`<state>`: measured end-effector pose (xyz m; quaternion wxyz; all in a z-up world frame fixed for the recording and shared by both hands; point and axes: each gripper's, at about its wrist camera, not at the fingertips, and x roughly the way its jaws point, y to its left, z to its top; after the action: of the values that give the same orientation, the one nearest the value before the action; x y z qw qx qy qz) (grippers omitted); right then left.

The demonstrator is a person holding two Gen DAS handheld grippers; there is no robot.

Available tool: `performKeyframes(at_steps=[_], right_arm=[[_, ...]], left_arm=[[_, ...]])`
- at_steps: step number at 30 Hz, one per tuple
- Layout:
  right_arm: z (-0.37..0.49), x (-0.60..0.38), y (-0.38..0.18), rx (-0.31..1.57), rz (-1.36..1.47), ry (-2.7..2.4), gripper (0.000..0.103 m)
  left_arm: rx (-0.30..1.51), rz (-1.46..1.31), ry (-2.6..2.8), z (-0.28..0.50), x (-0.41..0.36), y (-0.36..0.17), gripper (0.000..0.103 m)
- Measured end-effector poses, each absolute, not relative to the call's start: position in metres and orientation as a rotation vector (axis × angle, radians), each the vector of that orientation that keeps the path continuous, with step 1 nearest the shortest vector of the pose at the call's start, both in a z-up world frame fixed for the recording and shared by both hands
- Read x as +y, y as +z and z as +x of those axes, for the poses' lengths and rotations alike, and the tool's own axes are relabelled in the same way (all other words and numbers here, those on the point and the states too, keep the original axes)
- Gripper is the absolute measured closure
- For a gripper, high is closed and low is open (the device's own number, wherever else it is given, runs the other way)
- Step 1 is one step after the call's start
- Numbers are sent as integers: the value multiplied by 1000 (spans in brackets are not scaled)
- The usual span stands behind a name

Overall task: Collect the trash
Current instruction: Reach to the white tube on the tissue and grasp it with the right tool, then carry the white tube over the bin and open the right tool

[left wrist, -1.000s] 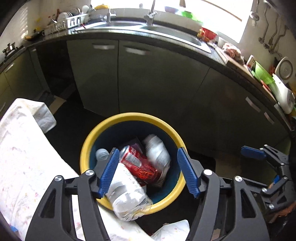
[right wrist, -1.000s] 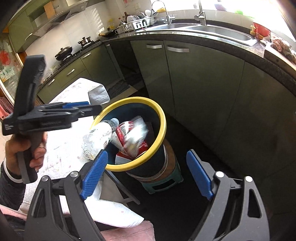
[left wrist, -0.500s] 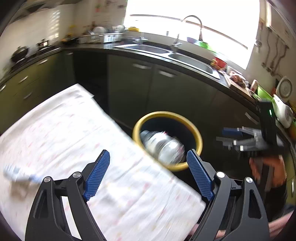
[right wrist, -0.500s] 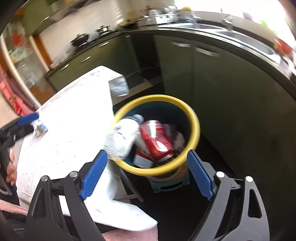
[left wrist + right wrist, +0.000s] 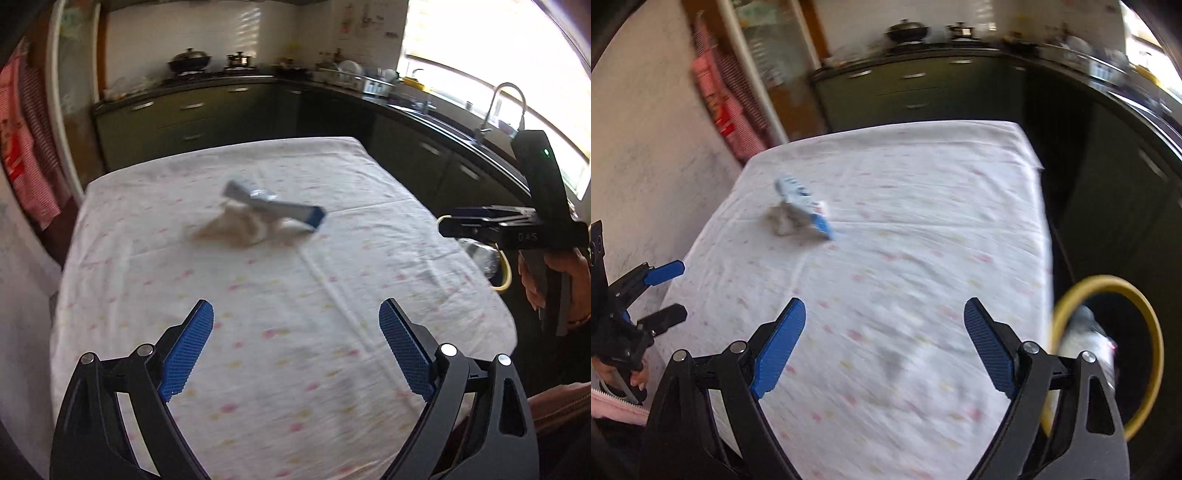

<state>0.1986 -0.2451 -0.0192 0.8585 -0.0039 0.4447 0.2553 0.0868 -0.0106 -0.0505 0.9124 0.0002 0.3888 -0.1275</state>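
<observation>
A flattened blue-and-white packet (image 5: 273,205) lies on a crumpled brownish wad (image 5: 232,229) at the far middle of the white-clothed table (image 5: 332,258). My left gripper (image 5: 295,306) hovers over the table's near part, jaws opening, nothing between them. My right gripper (image 5: 884,306) stands open and empty over the same cloth, with the packet (image 5: 805,203) and wad (image 5: 783,221) ahead to its left. The yellow-rimmed bin (image 5: 1145,314) sits off the table's right edge with a clear bottle (image 5: 1086,336) leaning on its rim. Each gripper shows in the other's view: the right gripper (image 5: 448,223), the left gripper (image 5: 674,291).
Dark green cabinets (image 5: 192,110) and a counter with pots (image 5: 190,59) run behind the table; a sink and tap (image 5: 506,99) are at the right. A wall (image 5: 646,166) and hanging red cloths (image 5: 727,107) close the left side. A hand (image 5: 554,273) holds the right gripper.
Both grippers have swung from over the bin to above the table. The left jaws have let go of the clear bottle, which now rests in the bin, and stand wider.
</observation>
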Motion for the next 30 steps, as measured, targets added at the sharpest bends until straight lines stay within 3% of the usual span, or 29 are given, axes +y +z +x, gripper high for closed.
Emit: performKeyframes(at_steps=[4,7,13,15,20,24,30], right_arm=[[219,-189,-22,920,-100,591,22],[237,-162,-32,930,-180,600,30],[261,-143,-59,986,-241,597,52],[266,-140,-63,985,-243,597,64],[276,-133,-65,990,-244,598,66],[275,-132,-64,989,-241,605,88],[261,-145,-49,960,-165,626,91]], left_arm=[[798,-26,-238,80,18,-55,13],[793,-35,-237,82,16,-55,12],[792,-55,-238,82,29,-58,12],[796,-63,-236,82,32,-59,12],[804,-79,-235,87,36,-65,12],[811,-84,-237,89,35,-68,12],[820,-84,-244,92,33,-71,12]])
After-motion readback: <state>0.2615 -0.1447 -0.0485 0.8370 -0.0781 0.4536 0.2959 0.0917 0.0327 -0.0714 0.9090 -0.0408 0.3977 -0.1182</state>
